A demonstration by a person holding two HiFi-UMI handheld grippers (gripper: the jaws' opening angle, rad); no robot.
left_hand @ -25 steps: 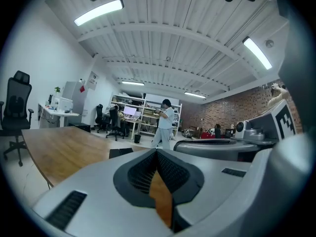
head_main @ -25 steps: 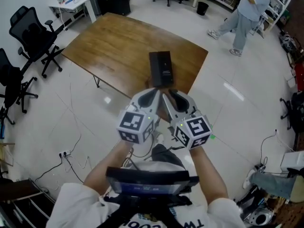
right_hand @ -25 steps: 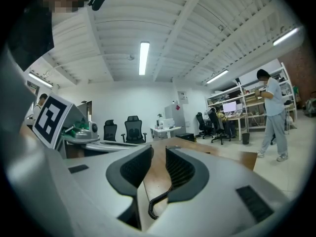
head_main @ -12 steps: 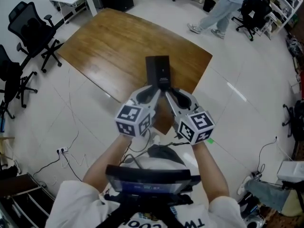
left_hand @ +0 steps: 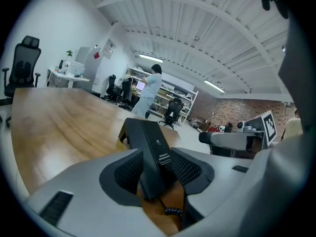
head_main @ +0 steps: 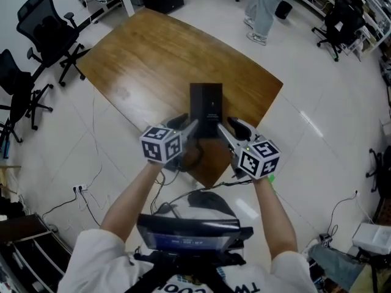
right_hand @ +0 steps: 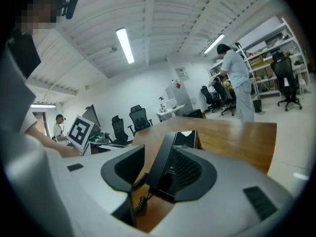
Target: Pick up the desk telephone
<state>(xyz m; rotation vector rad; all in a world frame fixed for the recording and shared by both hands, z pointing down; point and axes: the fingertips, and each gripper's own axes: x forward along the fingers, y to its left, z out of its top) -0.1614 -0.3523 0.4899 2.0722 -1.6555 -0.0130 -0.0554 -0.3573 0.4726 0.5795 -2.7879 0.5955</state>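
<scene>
The broad brown wooden counter (head_main: 153,54) stands cornerwise on a pale tiled floor (head_main: 317,133), with one corner pointing at the person who holds the grippers. Black wheeled office chairs (head_main: 52,32) stand off its left corner, and a person in light trousers (head_main: 264,8) stands beyond its far right edge.

The black oblong desk telephone (head_main: 206,105) lies flat on the counter. It is set toward the near corner, roughly midway between the two edges that meet there, and its long side runs away from the person.

The left grey gripper (head_main: 188,129) sits at the telephone's near left corner, and the right grey gripper (head_main: 227,130) sits at its near right corner.

In the left gripper view the jaws stand wide apart. The near end of the telephone (left_hand: 148,142) reaches in between the ribbed pads (left_hand: 121,174), though whether they touch it cannot be told.

The right gripper view shows the same. Its jaws are spread wide, the telephone (right_hand: 165,159) is between them, and it lies closer to the right-hand pad (right_hand: 190,172).

A thin black coiled cord (right_hand: 140,200) hangs at the telephone's near end, over the bare wood.
</scene>
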